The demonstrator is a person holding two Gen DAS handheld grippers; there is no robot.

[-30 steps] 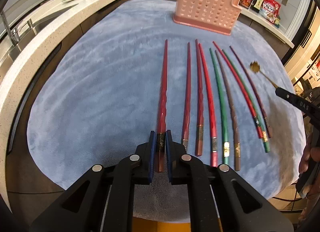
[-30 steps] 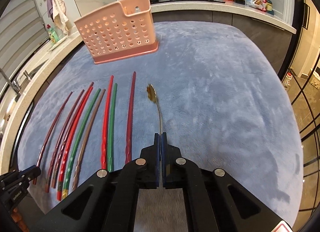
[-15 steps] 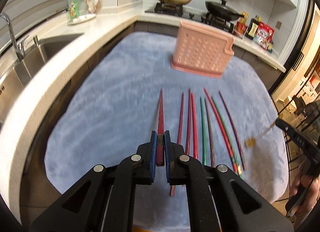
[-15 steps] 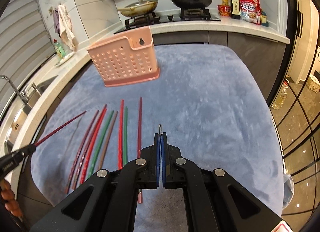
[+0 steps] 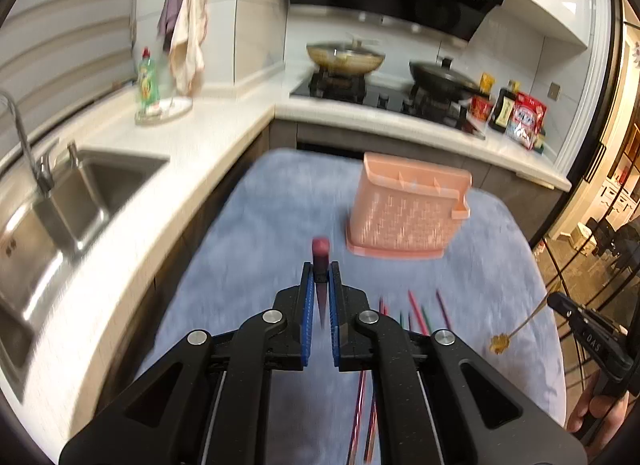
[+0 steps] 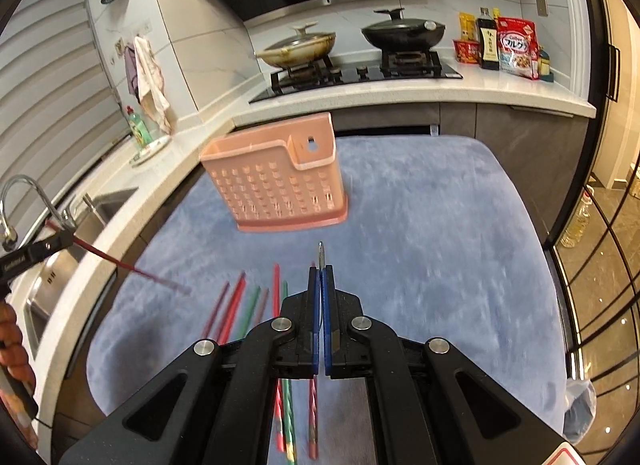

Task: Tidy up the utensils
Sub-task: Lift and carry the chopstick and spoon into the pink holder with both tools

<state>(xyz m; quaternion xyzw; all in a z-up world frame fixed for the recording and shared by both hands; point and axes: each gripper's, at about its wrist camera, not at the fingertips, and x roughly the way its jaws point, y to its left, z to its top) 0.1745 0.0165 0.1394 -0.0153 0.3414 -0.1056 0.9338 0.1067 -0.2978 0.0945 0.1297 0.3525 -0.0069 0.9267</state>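
Left gripper [image 5: 321,279] jaws clenched on a tapered red chopstick [image 5: 321,251]; right gripper [image 6: 321,279] pinching a thin gold spoon [image 5: 516,332] (leaf-shaped bowl). Perforated pink caddy [image 6: 280,181] on plush blue worktop [image 6: 432,225].

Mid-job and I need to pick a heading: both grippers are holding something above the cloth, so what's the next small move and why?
Probably carry the left gripper forward to above the pink holder and tip the red chopstick toward its open top. It is clamped clear of the blue cloth, and the holder stands upright ahead. The right gripper, shut on the thin gold pick, can follow.
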